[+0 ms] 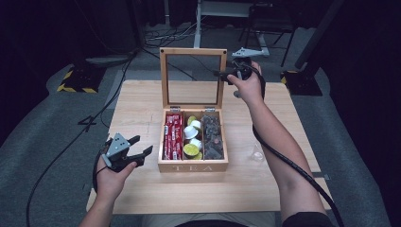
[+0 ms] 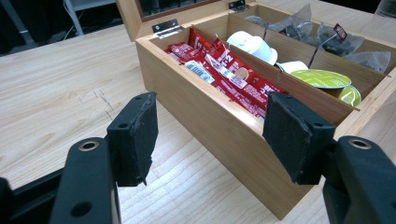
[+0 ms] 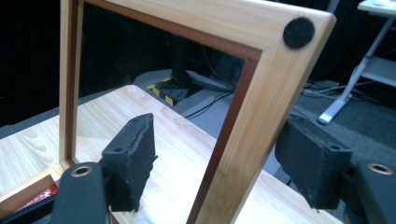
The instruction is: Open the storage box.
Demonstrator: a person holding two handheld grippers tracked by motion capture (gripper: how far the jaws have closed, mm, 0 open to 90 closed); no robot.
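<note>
While the left gripper gapes beside the tea box, the right gripper's parted jaws straddle its lid.

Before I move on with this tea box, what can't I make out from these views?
- Tea bags: tag print too small, high view.
- Red sachets: lower layers hidden by the box wall, left gripper view.
- Lid frame: its bottom is cut off by the picture edge; whether the right gripper pads touch it is unclear.
- Clear item on table: too faint, high view.
</note>
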